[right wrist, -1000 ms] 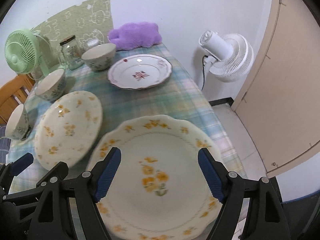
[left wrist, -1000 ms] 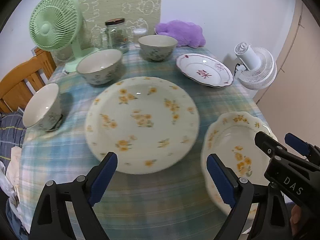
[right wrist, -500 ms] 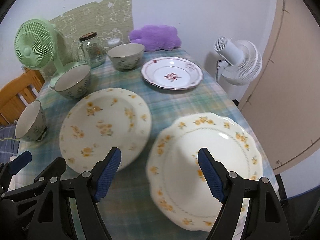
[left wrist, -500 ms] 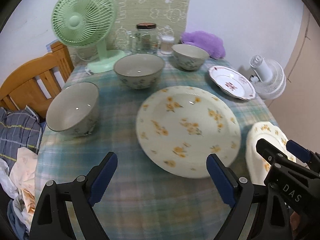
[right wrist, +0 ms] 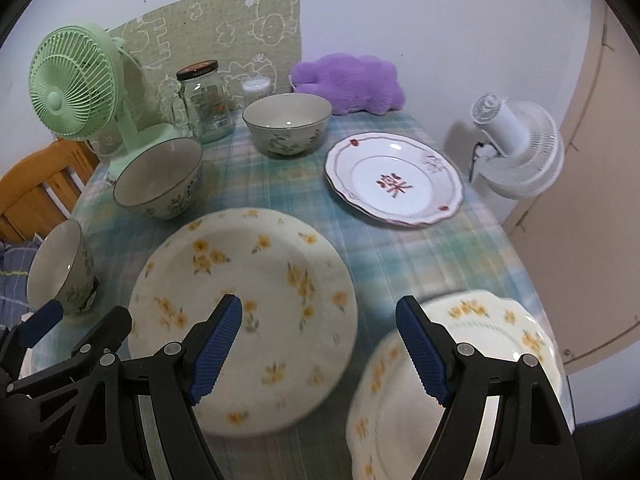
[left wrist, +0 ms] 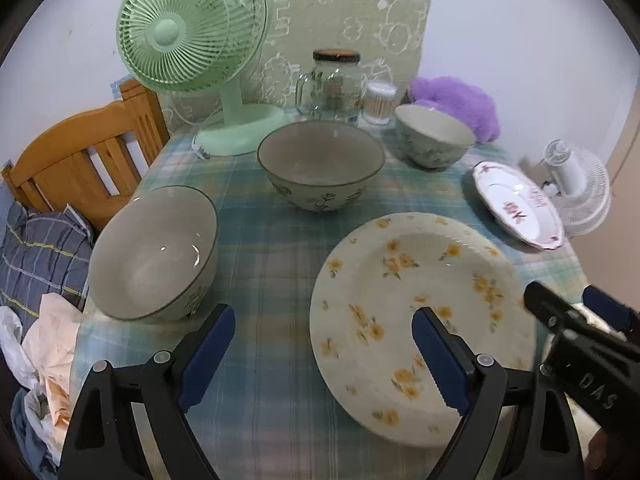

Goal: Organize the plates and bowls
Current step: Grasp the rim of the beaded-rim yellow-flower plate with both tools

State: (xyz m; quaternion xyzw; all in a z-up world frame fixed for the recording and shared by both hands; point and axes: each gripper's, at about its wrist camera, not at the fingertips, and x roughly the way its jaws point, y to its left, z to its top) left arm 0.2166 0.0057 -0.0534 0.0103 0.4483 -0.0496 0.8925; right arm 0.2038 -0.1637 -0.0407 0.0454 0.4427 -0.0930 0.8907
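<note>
A round yellow-flowered plate (left wrist: 420, 304) (right wrist: 256, 304) lies mid-table. A scalloped yellow-flowered plate (right wrist: 480, 364) sits at the near right edge. A white plate with red marks (right wrist: 394, 180) (left wrist: 518, 208) lies further back on the right. Three floral bowls stand on the cloth: near left (left wrist: 154, 254) (right wrist: 60, 268), middle (left wrist: 320, 164) (right wrist: 160, 176), far (left wrist: 434, 140) (right wrist: 288, 124). My left gripper (left wrist: 324, 344) hangs open over bare cloth between the near-left bowl and the round plate. My right gripper (right wrist: 320, 340) is open over the gap between the two yellow-flowered plates, holding nothing.
A green fan (left wrist: 192, 36), a glass jar (left wrist: 334, 82), a small container of sticks (left wrist: 378, 104) and a purple plush (right wrist: 348, 82) line the table's back. A wooden chair (left wrist: 80, 160) with cloth stands left. A white fan (right wrist: 516, 144) and a beige door are right.
Both grippers have shifted left across the table. The round plate slid from centre to right in the left wrist view; the scalloped plate moved from under the right gripper to its right.
</note>
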